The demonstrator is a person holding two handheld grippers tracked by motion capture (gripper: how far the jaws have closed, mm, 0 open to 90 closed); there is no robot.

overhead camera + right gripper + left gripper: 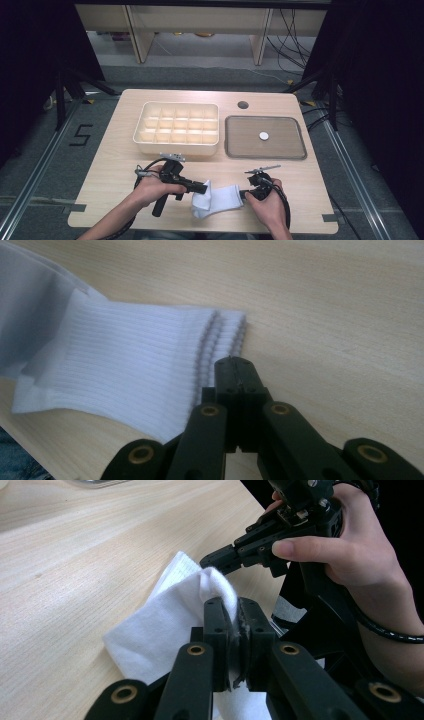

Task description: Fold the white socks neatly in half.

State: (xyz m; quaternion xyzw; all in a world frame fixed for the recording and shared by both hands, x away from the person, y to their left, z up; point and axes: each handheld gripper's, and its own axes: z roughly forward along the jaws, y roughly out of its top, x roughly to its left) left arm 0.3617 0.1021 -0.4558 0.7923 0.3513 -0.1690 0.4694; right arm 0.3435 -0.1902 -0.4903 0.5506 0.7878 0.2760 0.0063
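Pale wood-grain table (115,165) on a grey floor, dark curtains either side, light wooden shelving behind; black "5" (81,135) marked on floor at left

From high view:
- cream plastic divided organiser tray (176,128) at centre rear of table, compartments in rows
- grey rectangular flat tray (265,137) just right of it, small white round disc (263,135) lying near its middle
- round cable hole (243,105) in tabletop behind grey tray
- white ribbed fabric sock (217,199) at near edge of table, between the two hands
- left gripper (204,188) reaching in from sock's left, right gripper (245,194) at sock's right end

From left gripper view, not evident from above:
- left gripper (236,625) clenched on a raised fold of sock (165,625), cloth pinched between the two black jaws and peaking above them
- right gripper (216,560) held in a hand (350,555) beyond, tip right at sock's far edge

From right gripper view:
- right gripper (235,367) jaws pressed together, tip at sock's ribbed cuff (150,365); cannot tell whether any cloth is caught between them
- cuff edges stacked in layers, fine vertical ribbing plain

No readable brand or label besides the floor numeral
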